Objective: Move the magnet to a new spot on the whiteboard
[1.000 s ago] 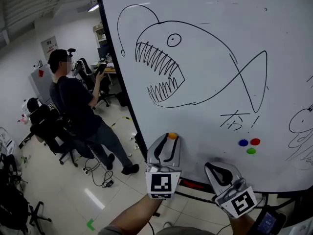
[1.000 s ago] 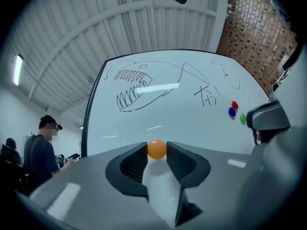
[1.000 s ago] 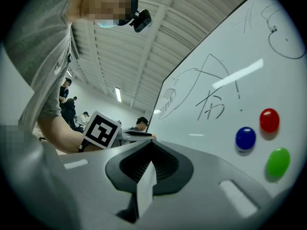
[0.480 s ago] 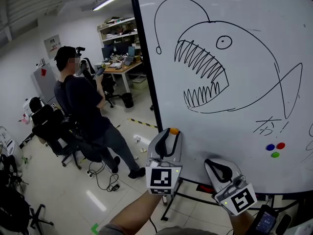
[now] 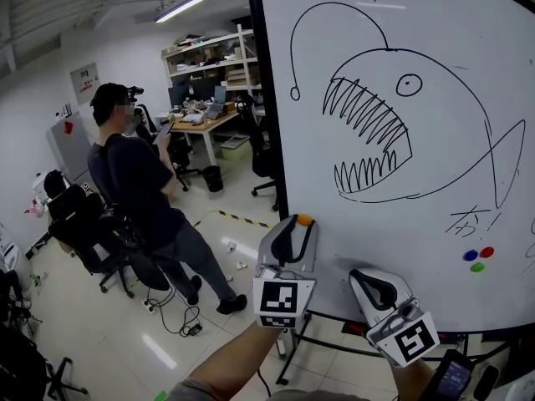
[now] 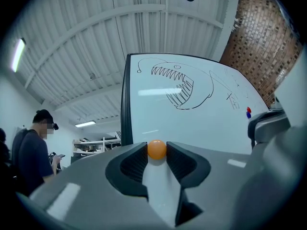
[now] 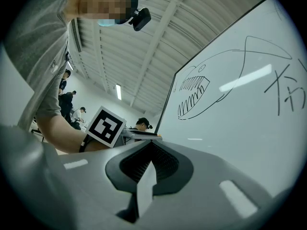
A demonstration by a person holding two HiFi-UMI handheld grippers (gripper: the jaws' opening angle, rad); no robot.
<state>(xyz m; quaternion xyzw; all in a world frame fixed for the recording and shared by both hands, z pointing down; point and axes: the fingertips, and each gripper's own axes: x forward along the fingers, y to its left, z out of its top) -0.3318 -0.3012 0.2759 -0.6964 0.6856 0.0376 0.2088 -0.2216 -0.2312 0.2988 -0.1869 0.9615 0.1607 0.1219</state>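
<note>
the only writing on the whiteboard (image 5: 435, 249) is a few black hand-drawn strokes ending in an exclamation mark (image 5: 472, 220), too loose to read. they sit under the tail of a large toothy anglerfish sketch (image 5: 393, 140) with a dangling lure. each gripper carries a cube with black-and-white square markers and no words.

the orange magnet (image 5: 304, 220) is small, round and glossy. it is pinched between the jaw tips of the left gripper (image 5: 294, 230), in front of the board's lower left part, near its dark edge. whether it touches the board cannot be told. the right gripper (image 5: 372, 286) is just beside it, lower on the board, with its jaws pressed together on nothing.

a blue magnet (image 5: 471, 256), a red magnet (image 5: 486, 251) and a green magnet (image 5: 477, 266) cluster on the board, well apart to the right.

the room is a workshop office with a pale glossy floor (image 5: 125, 332), a ribbed ceiling and a strip light (image 5: 180, 7). shelves (image 5: 213, 57) stand behind a cluttered desk (image 5: 205, 122). a person (image 5: 138, 182) in dark clothes stands by black chairs (image 5: 84, 224). the left gripper view shows a brick wall (image 6: 261, 37).
</note>
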